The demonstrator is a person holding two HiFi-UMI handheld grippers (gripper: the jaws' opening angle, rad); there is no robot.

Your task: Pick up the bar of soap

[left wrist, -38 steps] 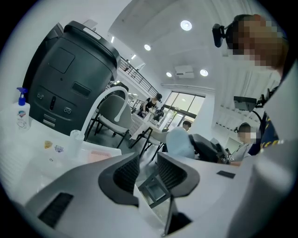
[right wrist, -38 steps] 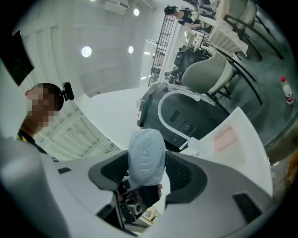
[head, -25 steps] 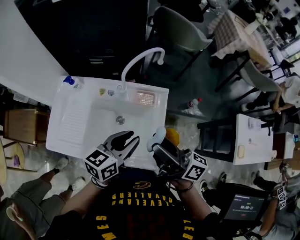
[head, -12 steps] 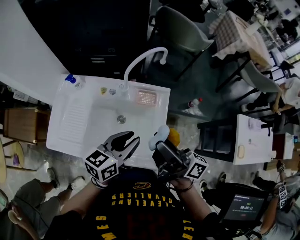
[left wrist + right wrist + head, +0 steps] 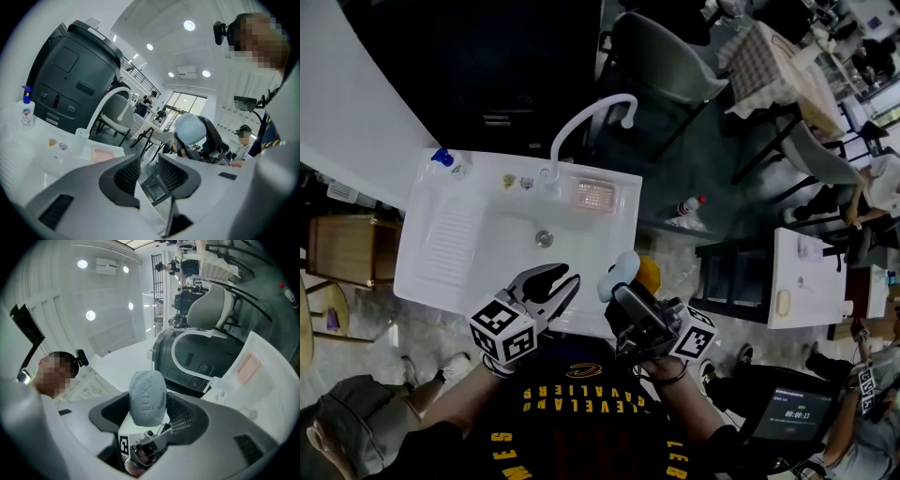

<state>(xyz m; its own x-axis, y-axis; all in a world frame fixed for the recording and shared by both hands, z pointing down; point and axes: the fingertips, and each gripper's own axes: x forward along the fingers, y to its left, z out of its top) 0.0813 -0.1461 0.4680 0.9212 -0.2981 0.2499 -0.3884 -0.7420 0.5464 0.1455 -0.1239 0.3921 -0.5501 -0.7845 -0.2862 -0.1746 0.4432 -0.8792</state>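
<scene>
We're in a big open hall here, nobody's home, more a staged recording floor with a canteen feel. A freestanding white sink unit (image 5: 441, 272) with a tall curved tap (image 5: 581, 117) stands right out on the dark floor (image 5: 703, 169), and a bulky dark machine (image 5: 70, 79) looms behind it. Off to the right there's a grey shell chair (image 5: 661, 61), a table in a checked cloth (image 5: 769, 66) and a plain white table (image 5: 820, 281). A seated person (image 5: 872, 187) is at the far edge. Low right, a screen (image 5: 792, 412) shows timer digits. Overhead are round recessed ceiling lights (image 5: 189, 25), a wall air-conditioner (image 5: 186, 72) and tall bright windows (image 5: 185, 103).
</scene>
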